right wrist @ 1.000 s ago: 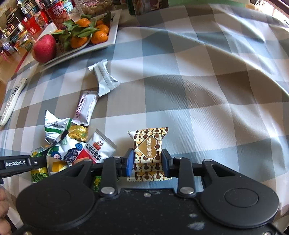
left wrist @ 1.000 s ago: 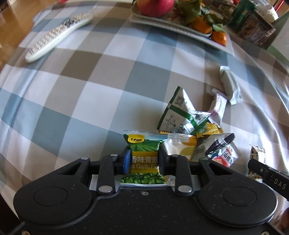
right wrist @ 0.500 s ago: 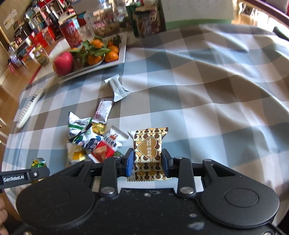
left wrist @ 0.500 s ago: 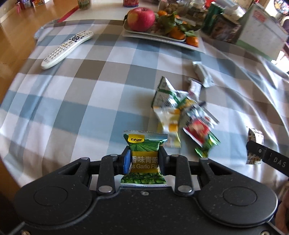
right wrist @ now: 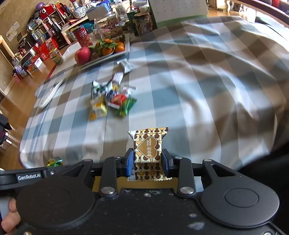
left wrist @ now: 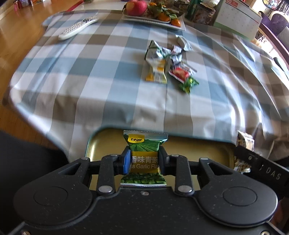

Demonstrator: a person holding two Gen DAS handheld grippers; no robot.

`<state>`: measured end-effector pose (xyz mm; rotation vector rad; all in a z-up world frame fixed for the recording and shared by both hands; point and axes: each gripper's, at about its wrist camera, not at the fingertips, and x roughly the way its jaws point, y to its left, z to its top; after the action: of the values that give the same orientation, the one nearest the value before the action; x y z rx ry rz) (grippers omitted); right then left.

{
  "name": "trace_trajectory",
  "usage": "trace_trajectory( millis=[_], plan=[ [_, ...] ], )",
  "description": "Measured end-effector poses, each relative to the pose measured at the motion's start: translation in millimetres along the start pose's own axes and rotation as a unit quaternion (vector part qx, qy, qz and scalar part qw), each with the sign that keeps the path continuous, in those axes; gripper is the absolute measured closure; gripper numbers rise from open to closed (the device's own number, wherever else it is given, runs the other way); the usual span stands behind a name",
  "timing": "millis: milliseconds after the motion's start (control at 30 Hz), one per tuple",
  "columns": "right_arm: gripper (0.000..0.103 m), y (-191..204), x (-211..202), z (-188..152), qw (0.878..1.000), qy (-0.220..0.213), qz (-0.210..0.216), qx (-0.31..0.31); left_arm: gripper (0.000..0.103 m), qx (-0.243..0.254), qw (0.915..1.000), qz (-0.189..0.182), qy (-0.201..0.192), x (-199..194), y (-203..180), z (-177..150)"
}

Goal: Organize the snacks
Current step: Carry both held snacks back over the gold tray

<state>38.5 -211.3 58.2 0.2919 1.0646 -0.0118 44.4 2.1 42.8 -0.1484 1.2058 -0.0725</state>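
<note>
Clamping a green pea packet (left wrist: 144,155) upright, your left claw (left wrist: 144,160) has its blue pads pressed on the packet's sides, the jaws narrowed to the packet's width. Your right claw (right wrist: 148,162) grips a brown heart-print packet (right wrist: 148,151) the same way, pads on both sides, packet standing upright between them.

Under the left claw lies a gold tray (left wrist: 195,146), its far rim tucked just below the near edge of the table (left wrist: 90,76). The pea packet hangs over the tray's left half. At the tray's right end the right claw's arm shows, with the brown packet seen edge-on over the tray's right rim. A strip of the same gold tray shows beneath the brown packet in the right view.

Farther out, on the checked cloth, a loose pile of snacks (left wrist: 168,66) sits right of the table's middle: a white-and-green bag, a yellow packet, a red-and-white one and a small green one, touching or overlapping. Just beyond it lies a single silver wrapper (left wrist: 184,42). A remote (left wrist: 77,27) rests at the far left of the table. A white plate (left wrist: 178,27) with an apple (left wrist: 136,7) and oranges stands at the far edge, with boxes and a calendar to its right.
</note>
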Motion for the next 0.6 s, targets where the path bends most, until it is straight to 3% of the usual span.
trace_trajectory(
  millis=[200,600],
  plan=[
    [0.069,0.1,-17.9,-42.0,1.0,0.01,0.012,0.004,0.065,0.008,0.9999,0.006,-0.005,-9.7,-2.2,-33.4],
    [0.069,17.4,-25.8,-94.1,0.998,0.021,-0.01,-0.063,0.064,0.008,0.9996,0.022,0.015,-6.0,2.6,-74.7]
  ],
)
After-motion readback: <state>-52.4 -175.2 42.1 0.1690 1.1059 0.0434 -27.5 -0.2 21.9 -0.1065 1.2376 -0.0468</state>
